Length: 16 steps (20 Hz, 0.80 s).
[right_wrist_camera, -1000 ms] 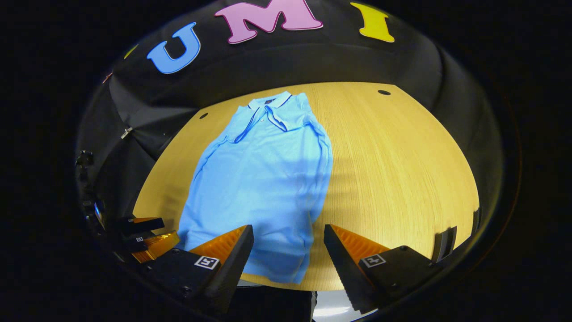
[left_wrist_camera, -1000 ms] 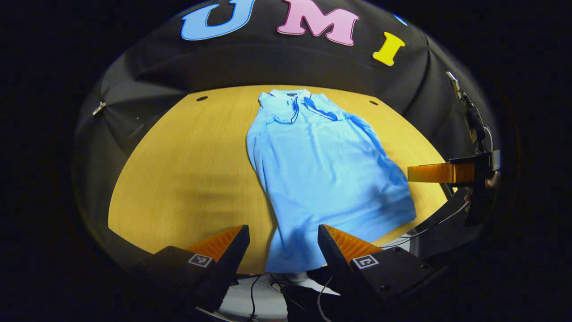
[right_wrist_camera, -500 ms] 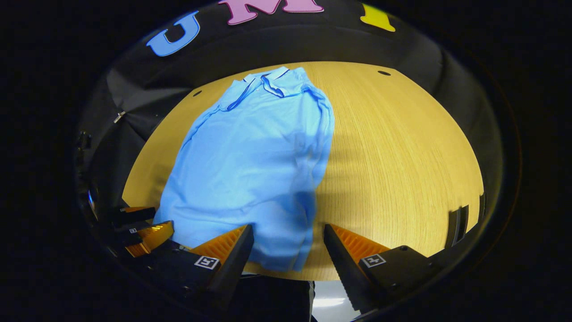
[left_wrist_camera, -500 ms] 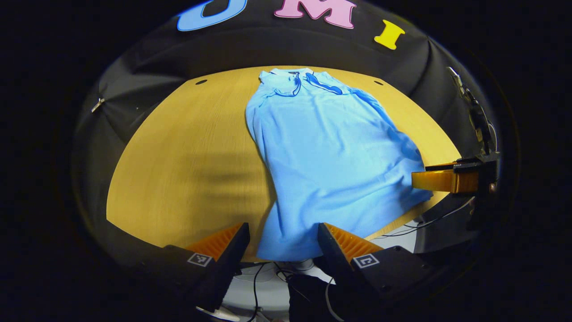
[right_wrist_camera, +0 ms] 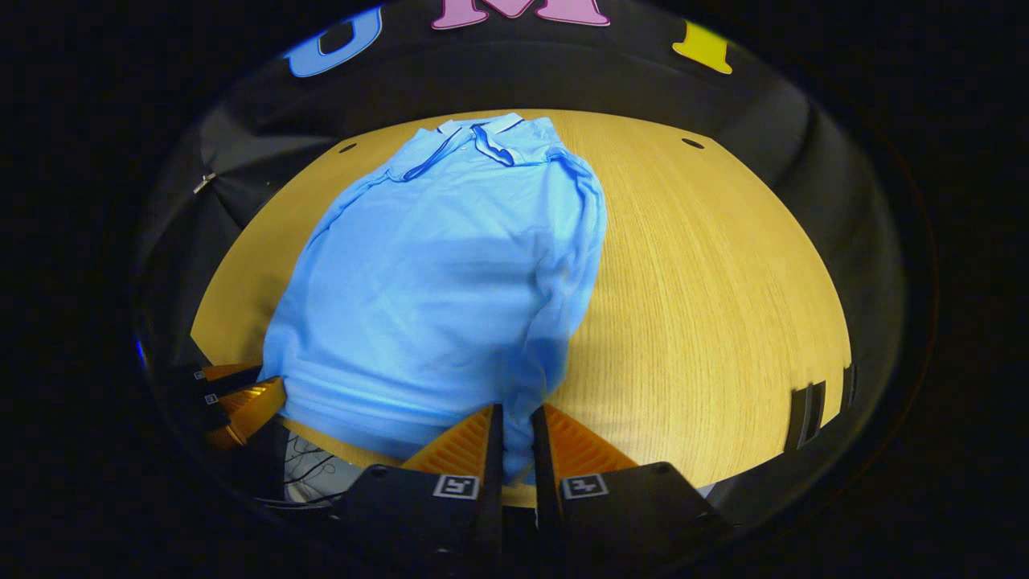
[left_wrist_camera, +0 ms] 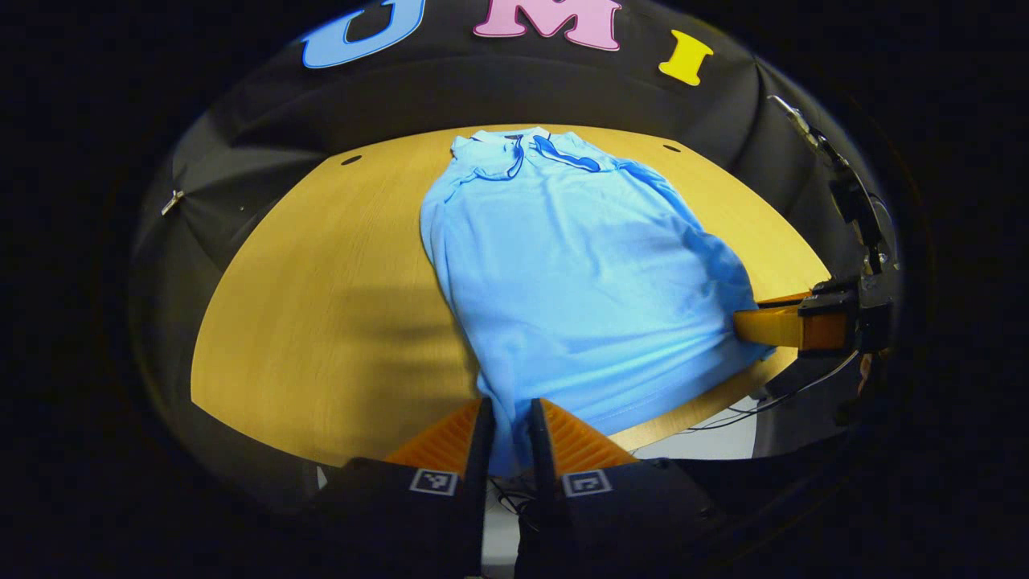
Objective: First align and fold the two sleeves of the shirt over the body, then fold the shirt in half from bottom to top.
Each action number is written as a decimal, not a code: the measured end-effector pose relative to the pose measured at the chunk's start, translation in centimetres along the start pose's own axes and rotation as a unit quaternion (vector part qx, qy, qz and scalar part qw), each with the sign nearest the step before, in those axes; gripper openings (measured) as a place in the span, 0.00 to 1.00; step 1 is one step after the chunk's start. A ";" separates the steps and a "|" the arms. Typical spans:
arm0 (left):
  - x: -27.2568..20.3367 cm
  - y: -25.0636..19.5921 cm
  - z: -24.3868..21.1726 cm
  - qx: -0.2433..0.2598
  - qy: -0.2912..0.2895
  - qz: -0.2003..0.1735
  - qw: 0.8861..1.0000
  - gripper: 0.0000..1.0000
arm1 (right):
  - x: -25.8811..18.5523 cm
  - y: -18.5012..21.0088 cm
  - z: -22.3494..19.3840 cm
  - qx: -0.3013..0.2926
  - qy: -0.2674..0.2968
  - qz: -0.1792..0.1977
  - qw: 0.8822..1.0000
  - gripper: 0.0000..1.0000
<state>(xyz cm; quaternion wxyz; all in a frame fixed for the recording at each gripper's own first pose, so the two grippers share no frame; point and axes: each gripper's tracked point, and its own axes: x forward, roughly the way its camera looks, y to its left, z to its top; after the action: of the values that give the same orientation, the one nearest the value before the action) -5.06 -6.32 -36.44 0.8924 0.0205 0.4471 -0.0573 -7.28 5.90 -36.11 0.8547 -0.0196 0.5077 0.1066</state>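
A light blue polo shirt (left_wrist_camera: pixel 579 273) lies on the wooden table (left_wrist_camera: pixel 321 281), collar at the far end, both sleeves folded over the body. My left gripper (left_wrist_camera: pixel 510 434) is shut on the shirt's near left hem corner at the table's front edge. My right gripper (right_wrist_camera: pixel 514 438) is shut on the near right hem corner of the shirt (right_wrist_camera: pixel 450 273). The right gripper (left_wrist_camera: pixel 776 326) also shows at the right of the left gripper view, pinching the hem. At the lower left of the right gripper view, the left gripper (right_wrist_camera: pixel 241 402) holds the other corner.
The table (right_wrist_camera: pixel 707 305) has bare wood on both sides of the shirt and small dark holes (right_wrist_camera: pixel 692 143) near its far corners. Cables (left_wrist_camera: pixel 748 410) hang below the front edge. Black cloth walls surround the table.
Both grippers went from open to shut on the hem corners, having moved down and in on the shirt's bottom edge. The hem is now slightly bunched and lifted at both corners.
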 end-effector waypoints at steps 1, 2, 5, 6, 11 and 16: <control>0.1 -0.1 0.1 -0.002 -0.004 0.007 1.000 0.26 | -0.1 0.1 0.1 0.002 0.002 0.007 1.000 0.16; 0.2 0.0 0.3 -0.007 -0.006 0.015 1.000 0.12 | 0.1 0.6 0.1 0.008 0.003 0.024 1.000 0.10; 0.1 -0.1 0.2 -0.014 -0.002 0.013 1.000 0.07 | 0.3 0.7 0.1 0.049 0.022 0.054 0.997 0.07; 0.0 -0.1 0.4 -0.019 -0.004 0.009 1.000 0.07 | 0.2 0.6 0.3 0.063 0.024 0.056 0.996 0.07; 0.2 -0.1 0.6 -0.008 0.013 0.007 1.000 0.06 | 0.2 0.7 0.3 0.052 0.033 0.058 0.996 0.07; -0.7 0.0 3.1 -0.023 0.005 0.001 1.000 0.06 | -0.5 0.9 2.6 0.047 0.018 0.072 0.996 0.07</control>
<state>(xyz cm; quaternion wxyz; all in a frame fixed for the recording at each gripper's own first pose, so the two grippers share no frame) -3.00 -6.55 -34.04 0.8906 0.0007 0.4525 -0.0462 -5.49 7.11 -34.33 0.8352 0.0557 0.5279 0.1437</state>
